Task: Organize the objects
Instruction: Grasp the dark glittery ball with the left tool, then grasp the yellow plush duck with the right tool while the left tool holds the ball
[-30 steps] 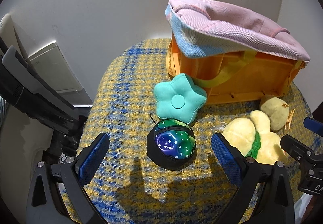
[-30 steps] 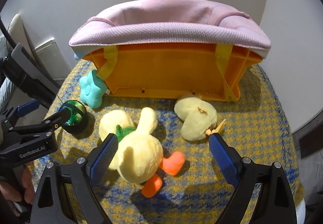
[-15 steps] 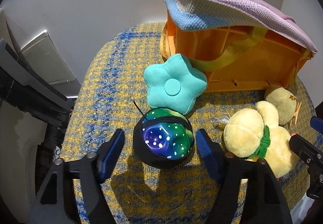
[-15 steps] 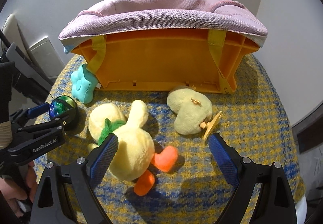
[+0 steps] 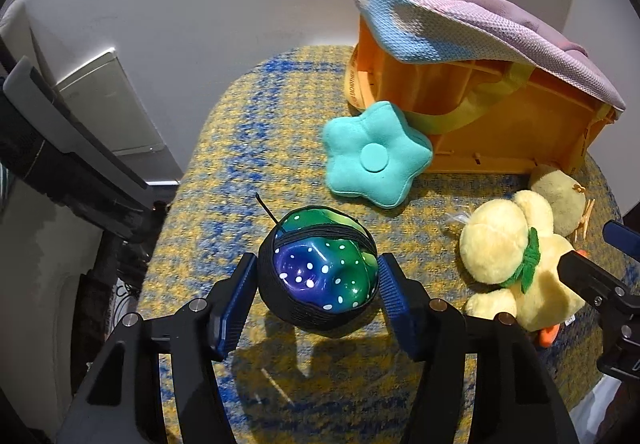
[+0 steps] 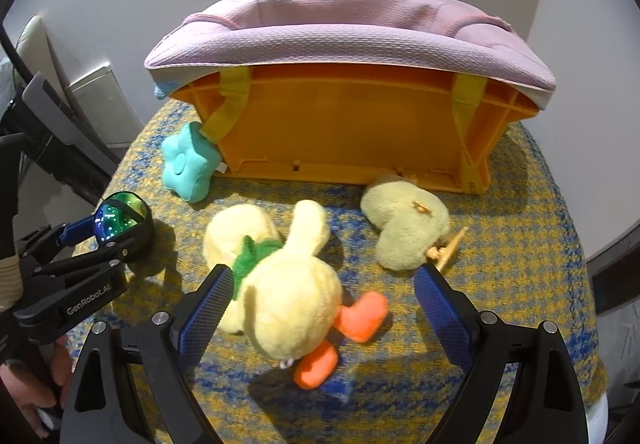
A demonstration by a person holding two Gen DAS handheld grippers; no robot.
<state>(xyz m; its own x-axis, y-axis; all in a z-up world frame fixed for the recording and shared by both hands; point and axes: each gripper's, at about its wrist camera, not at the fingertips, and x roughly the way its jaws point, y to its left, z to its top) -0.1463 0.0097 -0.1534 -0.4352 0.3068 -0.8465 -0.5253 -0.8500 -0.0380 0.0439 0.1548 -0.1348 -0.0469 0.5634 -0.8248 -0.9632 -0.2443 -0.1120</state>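
two grippers, left gripper (image 5: 318,286) clenched on spotted ball (image 5: 320,276) above worktop (image 5: 248,147), right gripper (image 6: 320,304) jaws released over duck plush (image 6: 288,284), head toward orange crate (image 6: 344,131), feet toward camera

The left gripper (image 5: 318,290) has its blue pads pressed against both sides of a round black pouch (image 5: 318,280) with a shiny green-and-blue spotted top, on the yellow-and-blue cloth (image 5: 224,171). Beyond the pouch a teal star cushion (image 5: 376,155) leans against the orange basket (image 5: 500,127), which wears a pink cover (image 5: 480,23). Right of the pouch lies a yellow plush duck (image 5: 516,264), with the right gripper's tip (image 5: 592,276) over it.
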